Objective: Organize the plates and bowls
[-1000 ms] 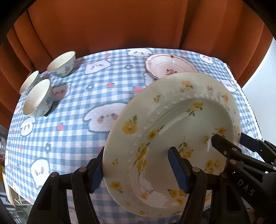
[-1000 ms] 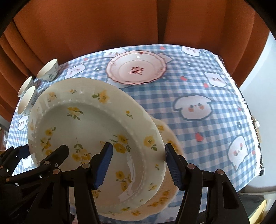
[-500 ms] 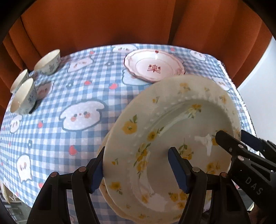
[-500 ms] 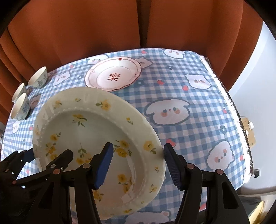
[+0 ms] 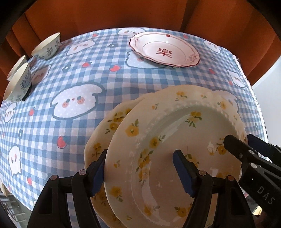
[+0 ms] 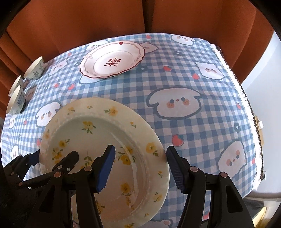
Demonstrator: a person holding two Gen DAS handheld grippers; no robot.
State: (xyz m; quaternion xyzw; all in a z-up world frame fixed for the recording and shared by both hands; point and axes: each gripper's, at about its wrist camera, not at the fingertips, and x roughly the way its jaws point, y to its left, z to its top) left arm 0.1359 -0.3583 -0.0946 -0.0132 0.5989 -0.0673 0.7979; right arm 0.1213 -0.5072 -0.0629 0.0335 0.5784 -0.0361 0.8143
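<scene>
A cream plate with yellow flowers (image 5: 175,140) (image 6: 98,140) is held between both grippers above the blue checked tablecloth. My left gripper (image 5: 140,168) is shut on its left rim. My right gripper (image 6: 138,164) is shut on its right rim. A second yellow-flowered plate (image 5: 107,126) lies right under it, its left edge showing. A pink plate with a red mark (image 5: 164,50) (image 6: 112,59) lies at the far side. Three small bowls (image 5: 46,46) (image 6: 34,68) stand at the far left.
The table (image 6: 184,79) is round, with the cloth's edge falling off at the right (image 6: 245,98). Orange curtains (image 5: 105,14) hang behind it. Two bowls (image 5: 18,84) are close together at the left edge.
Both grippers have carried the flowered plate down and forward; it now sits low over the second flowered plate, whose left edge has come into sight.
</scene>
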